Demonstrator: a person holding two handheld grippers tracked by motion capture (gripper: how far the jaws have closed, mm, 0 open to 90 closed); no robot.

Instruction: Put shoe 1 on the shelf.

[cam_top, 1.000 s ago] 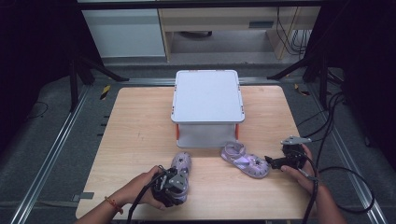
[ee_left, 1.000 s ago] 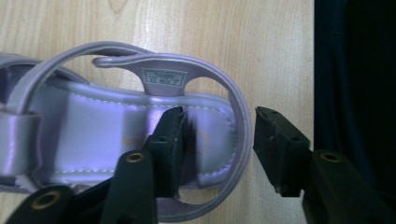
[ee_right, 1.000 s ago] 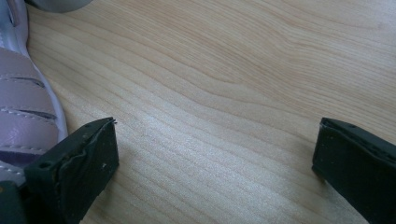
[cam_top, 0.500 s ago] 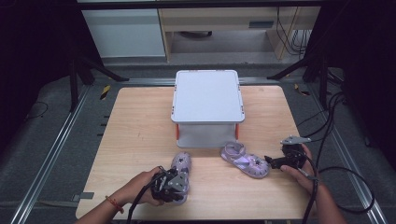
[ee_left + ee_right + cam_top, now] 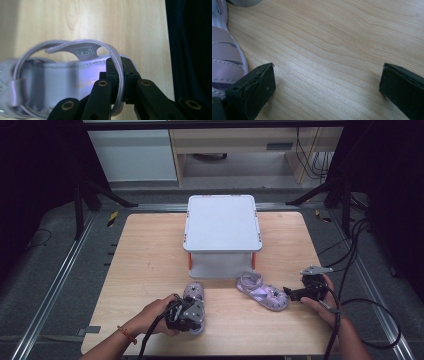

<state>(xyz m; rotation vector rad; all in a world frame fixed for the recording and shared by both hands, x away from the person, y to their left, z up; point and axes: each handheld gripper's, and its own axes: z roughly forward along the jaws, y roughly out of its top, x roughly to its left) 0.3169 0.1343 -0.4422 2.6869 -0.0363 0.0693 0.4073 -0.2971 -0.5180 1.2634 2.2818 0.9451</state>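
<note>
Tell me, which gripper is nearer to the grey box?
Left. The left gripper, shut on a purple sandal, sits just in front of the grey box; the right gripper is farther off, at its front right.

Pale wood, pearly sandals, matt black jaws

Clamped in the left gripper (image 5: 117, 75), the near sandal's (image 5: 62, 80) lilac strap looks like smooth, pearly synthetic leather with fine stitching; the jaws are matt black plastic with brass-coloured rivets. Under the right gripper (image 5: 327, 82), the table (image 5: 332, 37) is light, satin-finished wood grain; beside its left jaw, the second sandal (image 5: 224, 60) shows the same soft sheen.
</note>
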